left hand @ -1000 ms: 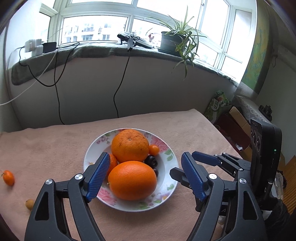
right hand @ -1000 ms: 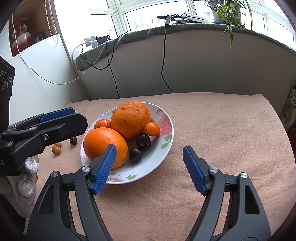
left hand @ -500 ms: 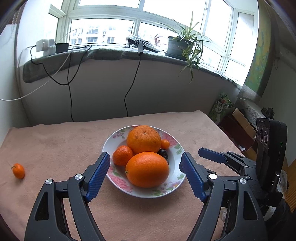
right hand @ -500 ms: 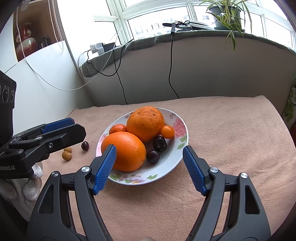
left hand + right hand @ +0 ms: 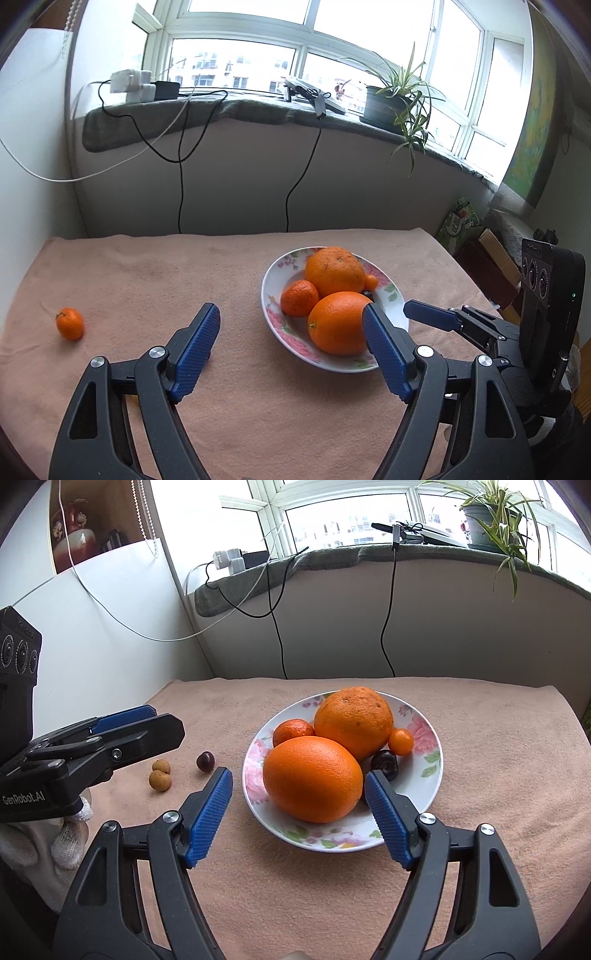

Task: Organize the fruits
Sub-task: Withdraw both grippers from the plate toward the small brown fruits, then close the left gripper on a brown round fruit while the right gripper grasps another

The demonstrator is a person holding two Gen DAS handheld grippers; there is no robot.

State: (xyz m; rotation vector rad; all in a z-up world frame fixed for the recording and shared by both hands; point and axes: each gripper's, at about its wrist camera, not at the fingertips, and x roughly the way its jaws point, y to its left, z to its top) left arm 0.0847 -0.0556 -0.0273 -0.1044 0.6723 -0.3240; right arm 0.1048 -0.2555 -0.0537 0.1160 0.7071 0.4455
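Left wrist view is showing you the relation that matters: your left gripper [image 5: 291, 350] is hanging with its jaws spread and nothing between the pads, and the loose kumquat [image 5: 69, 323] is lying on the peach cloth [image 5: 147, 280] well off to its left, at about the same depth as the fingertips. Its stem end is pointing up and slightly left, so its long axis is running roughly near-to-far. The floral plate [image 5: 275, 273], already carrying two big oranges, a mandarin and small fruit, is sitting to the right of centre, partly behind your right-hand finger.

From the right wrist view, your right gripper [image 5: 299, 805] is also standing released and empty, framing the near orange [image 5: 312, 779] on the plate [image 5: 430, 771]. Left of the plate, a dark cherry [image 5: 205, 761] and two longans [image 5: 160, 774] are resting on the cloth, just beyond the left tool's tip.

Judging from this, your left hand is the nearer one to every stray fruit, so you are probably going to be swinging it left, while the right is staying by the plate.
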